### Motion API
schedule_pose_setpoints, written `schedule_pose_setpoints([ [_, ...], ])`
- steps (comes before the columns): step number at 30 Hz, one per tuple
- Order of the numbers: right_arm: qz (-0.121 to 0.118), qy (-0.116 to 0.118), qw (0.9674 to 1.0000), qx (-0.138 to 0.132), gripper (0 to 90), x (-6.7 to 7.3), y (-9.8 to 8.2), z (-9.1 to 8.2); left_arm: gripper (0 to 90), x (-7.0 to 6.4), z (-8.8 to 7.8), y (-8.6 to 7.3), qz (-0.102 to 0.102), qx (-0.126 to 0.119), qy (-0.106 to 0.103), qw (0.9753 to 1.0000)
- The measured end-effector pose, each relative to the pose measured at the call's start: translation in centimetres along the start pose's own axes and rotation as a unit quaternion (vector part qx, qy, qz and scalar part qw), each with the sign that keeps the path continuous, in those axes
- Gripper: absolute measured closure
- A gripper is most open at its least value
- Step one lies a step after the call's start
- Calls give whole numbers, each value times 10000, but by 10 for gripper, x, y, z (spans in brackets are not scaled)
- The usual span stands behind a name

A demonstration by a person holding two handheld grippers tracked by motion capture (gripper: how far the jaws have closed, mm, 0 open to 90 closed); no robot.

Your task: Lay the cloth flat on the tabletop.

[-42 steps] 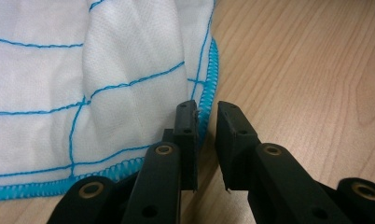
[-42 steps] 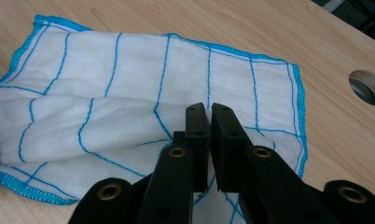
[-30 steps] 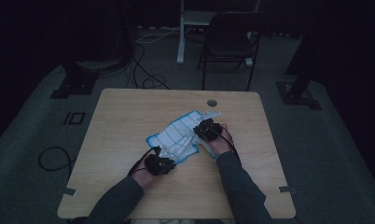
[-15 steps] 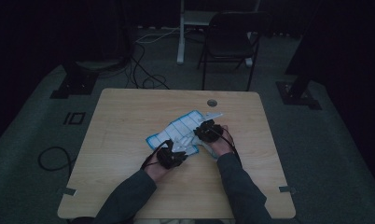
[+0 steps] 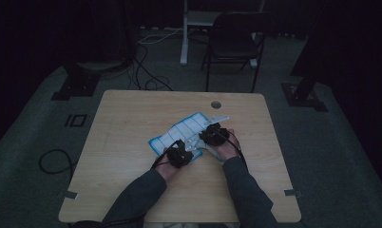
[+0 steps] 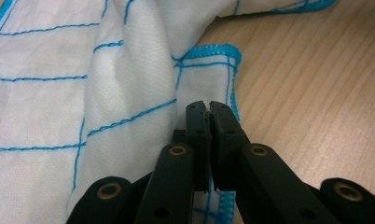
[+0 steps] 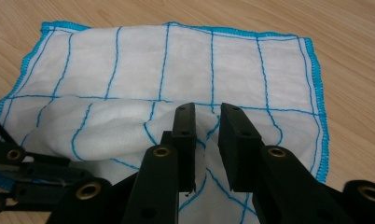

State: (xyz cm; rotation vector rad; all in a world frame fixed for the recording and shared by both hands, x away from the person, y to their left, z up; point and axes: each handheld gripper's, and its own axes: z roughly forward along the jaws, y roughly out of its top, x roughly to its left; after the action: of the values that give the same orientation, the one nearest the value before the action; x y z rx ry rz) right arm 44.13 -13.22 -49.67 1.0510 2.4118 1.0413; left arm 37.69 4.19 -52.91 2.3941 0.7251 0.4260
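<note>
Nearest the camera in the high view, 2 dark sleeves come in over the near edge of a light wooden table (image 5: 132, 142), its grain running lengthwise and its top bare apart from the work at its middle. The left gripper (image 5: 180, 154) sits at the near corner of a white cloth with blue grid stitching (image 5: 182, 132); in the left gripper view its jaws have just been closing and now stand pressed together, pinching a fold of the cloth (image 6: 83, 93) beside the blue hemmed edge. The right gripper (image 5: 214, 135) rests just beside it on the cloth's right side; in the right gripper view its jaws have just been opening and stand slightly apart, with a raised bunch of fabric (image 7: 129, 126) between them, the pads not clearly pressing on it. Beyond the bunch the cloth lies flat on the wood, its far hem straight. Past the cloth, a round cable hole (image 5: 215, 104) sits near the table's far edge. The floor around the table is a dim grey carpet (image 5: 322, 156); a black cable loop (image 5: 53, 161) lies on it to the left. Farther back stand a dark folding chair (image 5: 232, 45), a white desk leg (image 5: 184, 38) with loose cords (image 5: 146, 71) beside it, and 2 black stand bases (image 5: 77, 83). The far room is too dark to read.
</note>
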Motion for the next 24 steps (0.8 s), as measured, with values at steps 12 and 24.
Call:
schedule_pose_setpoints([
  [12, -58, -15, 9999, 82, 758, 0, -4, 1, 871, -19, -10, -10, 102, -89, -358, 9993],
  [24, -120, -18, 9999, 18, 761, 4, -4, -6, 869, -46, -25, -27, 291, -252, -917, 9950],
])
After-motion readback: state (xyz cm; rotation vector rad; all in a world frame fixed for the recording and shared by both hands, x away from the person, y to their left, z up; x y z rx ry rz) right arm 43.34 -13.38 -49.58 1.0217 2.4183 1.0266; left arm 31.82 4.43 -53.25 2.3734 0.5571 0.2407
